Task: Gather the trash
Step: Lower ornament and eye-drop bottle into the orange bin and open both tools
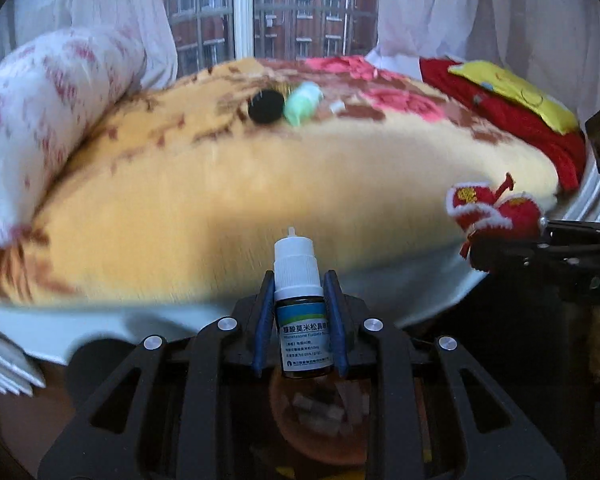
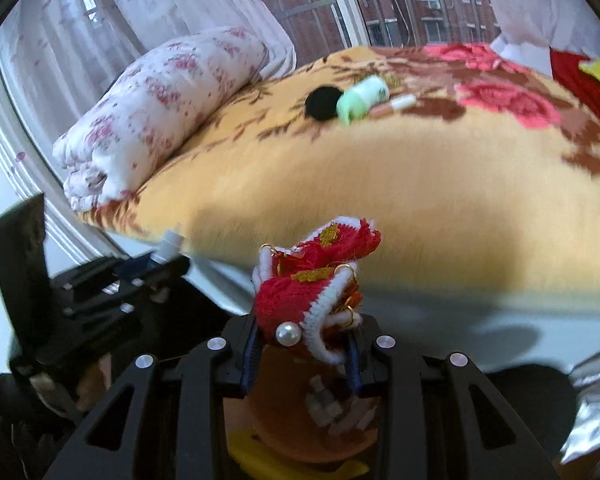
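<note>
Sheer curtains and a window onto brick flats back a bed [image 2: 440, 200] spread with a yellow floral blanket, a rolled floral quilt [image 2: 156, 116] lying along its far left edge. Both tools hang off the bed's near edge, over an orange bin [image 1: 300, 436] with scraps in it that shows below the fingers in each wrist view. The left tool [image 1: 300, 320] is closed on a small medicine dropper bottle [image 1: 300, 312], white cap pointing forward along the fingers, its long axis in line with the tool. The right tool [image 2: 304, 344] is closed narrow on a red knitted ornament [image 2: 312, 292] with white trim, gold rings and a pearl bead. The relation that matters next is vertical: each held piece sits roughly above the bin, so letting go looks like the coming step, and I judge the two tools about equally near its mouth. More rubbish remains near the bed's far edge, well apart from both tools: a black round lid [image 2: 322, 103], a pale green bottle [image 2: 362, 98] touching it, and a small pink-and-white tube [image 2: 394, 106] just beside that, long axes running roughly across the bed
</note>
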Demonstrator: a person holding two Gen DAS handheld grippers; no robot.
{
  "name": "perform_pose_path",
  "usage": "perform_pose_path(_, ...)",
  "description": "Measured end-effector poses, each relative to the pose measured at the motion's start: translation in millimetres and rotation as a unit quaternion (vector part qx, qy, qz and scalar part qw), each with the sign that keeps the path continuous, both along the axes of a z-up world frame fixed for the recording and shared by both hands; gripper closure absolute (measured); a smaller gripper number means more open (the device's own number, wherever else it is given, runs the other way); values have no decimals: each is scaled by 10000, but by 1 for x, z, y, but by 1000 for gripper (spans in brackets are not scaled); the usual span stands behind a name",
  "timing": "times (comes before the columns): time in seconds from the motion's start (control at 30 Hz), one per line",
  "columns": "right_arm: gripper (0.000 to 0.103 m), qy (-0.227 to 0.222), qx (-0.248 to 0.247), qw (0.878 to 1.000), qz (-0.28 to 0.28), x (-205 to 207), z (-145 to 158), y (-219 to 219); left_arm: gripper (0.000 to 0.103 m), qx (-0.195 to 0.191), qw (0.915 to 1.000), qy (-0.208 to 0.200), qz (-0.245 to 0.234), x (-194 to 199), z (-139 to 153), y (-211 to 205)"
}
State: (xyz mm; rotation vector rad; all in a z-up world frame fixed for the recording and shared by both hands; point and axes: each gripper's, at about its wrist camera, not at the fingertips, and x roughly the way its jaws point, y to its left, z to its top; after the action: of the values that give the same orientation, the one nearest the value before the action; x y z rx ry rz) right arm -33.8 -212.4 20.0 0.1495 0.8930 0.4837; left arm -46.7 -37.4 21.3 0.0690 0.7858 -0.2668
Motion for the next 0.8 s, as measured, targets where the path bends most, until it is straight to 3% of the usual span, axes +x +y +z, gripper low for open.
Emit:
perform_pose_path(0.17,70,560,-70,9984,-31,-19,-37,5,79,-16,9980,626,76,-1,-43,-1)
perform_pose_path(0.3,70,1141,-145,9933,-114,-19,-69,5,79,-99,9900,1410,15,6,-81,-4)
perform_pose_path(0.5,69,1428,-200,9896,-24,-14,-87,9,79,-85,9832,1820,77,17,-102,-4)
perform_pose_path(0.57,68,1543,-233,9878,16,-11,-94,11,79,-49,9819,1892,88,18,-105,-5)
perform_pose_path(0.6,62,1600,-243,9868,29,-9,-96,12,79,-4,9809,1944,88,19,-108,-6)
perform_pose_path(0.67,50,1707,-301,9849,23,-5,-100,15,72,151,9785,2055,131,20,-113,-8)
perform_pose_path(0.73,48,1812,-335,9829,-30,-2,-104,16,41,266,9774,2090,180,20,-116,-9)
perform_pose_path(0.8,48,1832,-305,9826,-74,-2,-104,15,39,263,9784,2040,194,19,-115,-9)
